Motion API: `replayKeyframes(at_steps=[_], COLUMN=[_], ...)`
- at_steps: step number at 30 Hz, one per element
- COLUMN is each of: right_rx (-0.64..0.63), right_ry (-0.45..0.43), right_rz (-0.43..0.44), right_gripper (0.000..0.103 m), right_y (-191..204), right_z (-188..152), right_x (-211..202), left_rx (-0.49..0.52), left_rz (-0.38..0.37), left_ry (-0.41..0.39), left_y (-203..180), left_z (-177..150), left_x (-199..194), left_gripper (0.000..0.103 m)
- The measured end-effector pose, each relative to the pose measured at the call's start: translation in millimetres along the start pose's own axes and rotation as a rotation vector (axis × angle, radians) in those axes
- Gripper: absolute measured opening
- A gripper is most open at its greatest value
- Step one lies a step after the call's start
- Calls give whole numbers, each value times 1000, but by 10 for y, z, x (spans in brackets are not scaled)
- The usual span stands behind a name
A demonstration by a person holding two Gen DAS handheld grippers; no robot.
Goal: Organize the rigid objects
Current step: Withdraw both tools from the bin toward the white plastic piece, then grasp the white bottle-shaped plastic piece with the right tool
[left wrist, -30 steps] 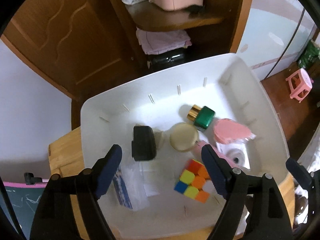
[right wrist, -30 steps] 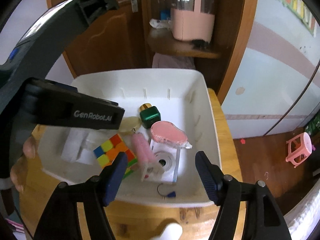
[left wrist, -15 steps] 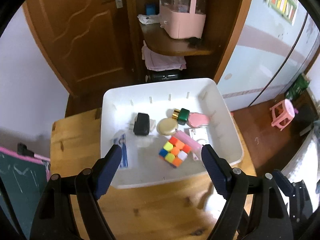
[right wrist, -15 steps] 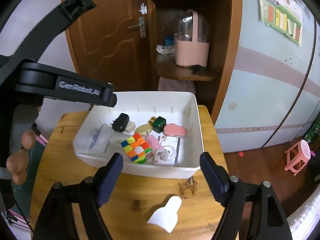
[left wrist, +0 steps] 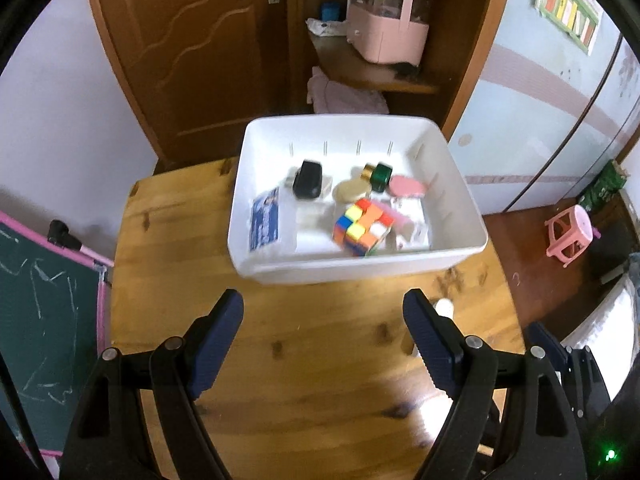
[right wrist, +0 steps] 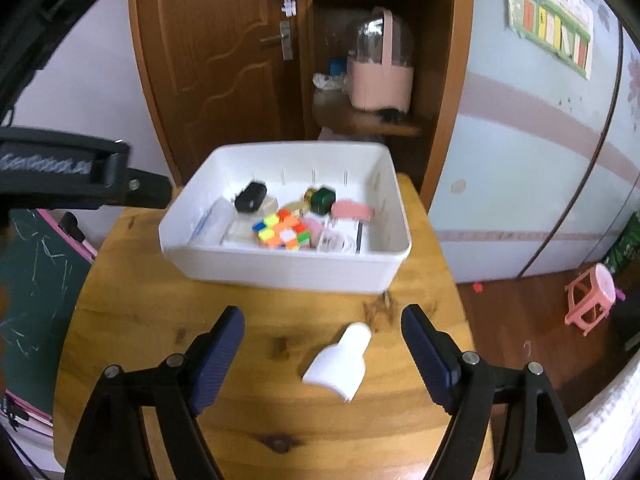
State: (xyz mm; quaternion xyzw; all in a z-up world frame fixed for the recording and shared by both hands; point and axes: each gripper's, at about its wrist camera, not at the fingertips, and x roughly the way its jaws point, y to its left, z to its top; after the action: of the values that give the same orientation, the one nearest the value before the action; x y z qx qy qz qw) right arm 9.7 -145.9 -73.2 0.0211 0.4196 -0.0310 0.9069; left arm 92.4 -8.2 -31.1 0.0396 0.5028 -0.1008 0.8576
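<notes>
Bottle work is what I am judging comes next: one white bottle (right wrist: 339, 360) is lying on its side on the wooden counter (right wrist: 160, 320), just in front of the white bin (right wrist: 288, 268), while everything else I can see is already inside. In the bin the colour cube (right wrist: 283, 234) is sitting near the middle, with a black box (right wrist: 250, 197) toward the back left, a green-capped bottle (right wrist: 322, 199) and a pink oval piece (right wrist: 352, 211) behind it, and a flat clear packet (left wrist: 266, 222) along the left side.

I am holding my right gripper (right wrist: 322, 354) released, jaws spread wide and carrying nothing, with the white bottle lying between and slightly ahead of the fingertips. My left gripper (left wrist: 323, 338) is likewise spread and empty, hovering over bare counter in front of the bin; only the bottle's neck is peeking past its right finger.

To do this well, I am thinking of lowering the right gripper straight over the bottle's wide body rather than its narrow neck, since the neck would likely slip. The bottle is lying at an angle, so I should be turning my wrist until the jaws are squaring up across its flat sides, then closing gently. The bin's free space looks to be at the right end, beside the pink piece.
</notes>
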Motion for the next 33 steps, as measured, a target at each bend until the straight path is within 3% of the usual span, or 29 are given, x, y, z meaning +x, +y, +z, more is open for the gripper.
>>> replayKeyframes(at_steps=[16, 29, 33], right_rx=[53, 73, 135], right_ry=[109, 148, 186], right_rz=[-79, -167, -172], right_gripper=[81, 81, 81], right_y=[-3, 156, 104], right_z=[-465, -682, -674], right_x=[425, 806, 989], left_rx=[9, 72, 76], left_rz=[22, 33, 32], left_ry=[70, 133, 150], left_y=[48, 80, 128], left_z=[-490, -598, -591], left_x=[199, 498, 577], left_gripper=[84, 84, 84])
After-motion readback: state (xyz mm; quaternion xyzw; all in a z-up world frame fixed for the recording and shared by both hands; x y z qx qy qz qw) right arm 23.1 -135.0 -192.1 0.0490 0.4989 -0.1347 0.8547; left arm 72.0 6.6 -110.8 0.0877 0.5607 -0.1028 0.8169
